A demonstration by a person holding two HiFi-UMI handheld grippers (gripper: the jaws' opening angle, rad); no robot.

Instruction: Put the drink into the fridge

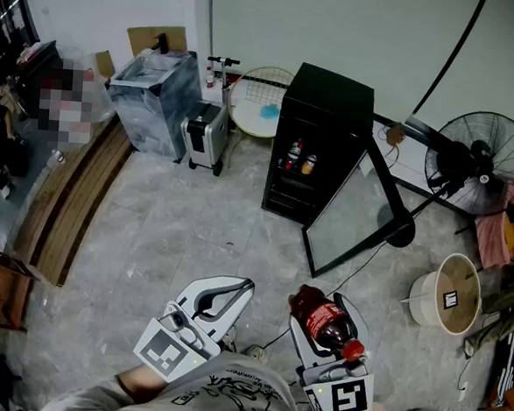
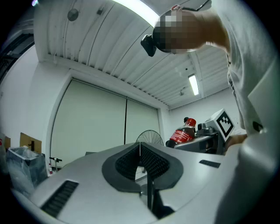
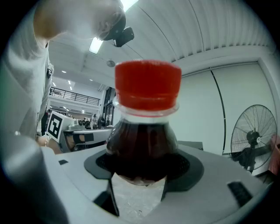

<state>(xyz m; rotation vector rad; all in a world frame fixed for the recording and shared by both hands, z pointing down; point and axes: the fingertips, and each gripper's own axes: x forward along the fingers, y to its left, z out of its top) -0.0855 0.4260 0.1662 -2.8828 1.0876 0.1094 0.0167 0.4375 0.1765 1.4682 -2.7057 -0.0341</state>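
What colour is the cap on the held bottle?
Red; the cap of the bottle shows best in the right gripper view.

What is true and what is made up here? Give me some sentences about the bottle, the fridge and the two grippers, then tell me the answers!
1. The right gripper holds a bottle with a red cap. True.
2. The fridge door is closed. False: it is swung wide open, so you can see the shelves of the black fridge.
3. The left gripper is carrying a can. False: its jaws are together with nothing between them.
4. There are already drinks on a shelf inside the fridge. True.
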